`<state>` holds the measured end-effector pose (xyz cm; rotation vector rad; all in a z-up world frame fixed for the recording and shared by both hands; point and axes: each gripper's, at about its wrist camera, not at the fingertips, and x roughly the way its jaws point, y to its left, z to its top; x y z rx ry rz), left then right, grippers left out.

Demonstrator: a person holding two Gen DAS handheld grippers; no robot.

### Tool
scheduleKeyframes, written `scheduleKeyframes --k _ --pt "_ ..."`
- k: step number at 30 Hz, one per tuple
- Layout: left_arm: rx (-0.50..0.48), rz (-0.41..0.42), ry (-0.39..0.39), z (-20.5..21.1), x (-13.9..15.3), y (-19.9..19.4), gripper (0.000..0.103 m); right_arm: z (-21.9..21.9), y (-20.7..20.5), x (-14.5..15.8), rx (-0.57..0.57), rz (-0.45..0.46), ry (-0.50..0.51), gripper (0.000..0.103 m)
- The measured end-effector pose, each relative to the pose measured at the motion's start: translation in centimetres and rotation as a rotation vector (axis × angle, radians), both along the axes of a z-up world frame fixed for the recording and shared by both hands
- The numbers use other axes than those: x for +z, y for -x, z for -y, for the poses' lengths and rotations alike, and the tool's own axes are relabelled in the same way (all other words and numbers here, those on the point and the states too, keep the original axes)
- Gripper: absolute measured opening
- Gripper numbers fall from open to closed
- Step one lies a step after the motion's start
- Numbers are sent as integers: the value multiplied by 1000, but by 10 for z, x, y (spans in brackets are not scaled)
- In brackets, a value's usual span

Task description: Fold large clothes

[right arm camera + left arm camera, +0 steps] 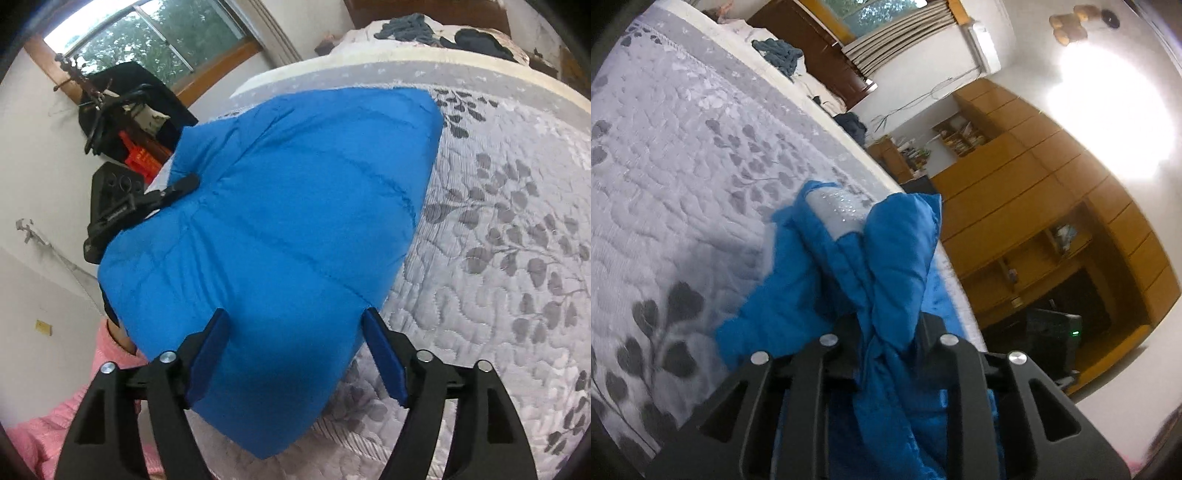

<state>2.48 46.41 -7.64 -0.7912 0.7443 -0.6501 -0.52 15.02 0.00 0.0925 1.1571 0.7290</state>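
A blue jacket [280, 236] lies on a bed [517, 240] covered by a grey quilt with a dark leaf pattern. The left claw [886, 332] is clamped on a bunched fold of the jacket at the bed's edge. The right claw [295, 354] hangs spread wide over the jacket. Wooden cupboards [1034, 206] line one wall; a window [147, 40] shows trees outside.
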Motion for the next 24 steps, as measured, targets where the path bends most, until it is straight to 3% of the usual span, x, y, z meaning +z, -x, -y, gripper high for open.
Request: scheduleKeyframes --k 6,10,13,18,23,24 --pt "28 -65 27 -18 -7 10 38 -11 2 -10 9 15 41 84" --pt "139 -10 -104 -30 25 48 42 -1 5 -5 -4 18 28 83" --pt "168 50 -159 -30 54 86 45 4 17 3 1 43 20 82" --pt "74 135 -211 7 90 135 59 8 29 10 5 53 11 82" --pt "39 72 -282 33 84 134 62 7 33 7 -1 38 0 82" --pt "38 55 -288 33 78 133 57 7 33 7 -1 37 -1 82"
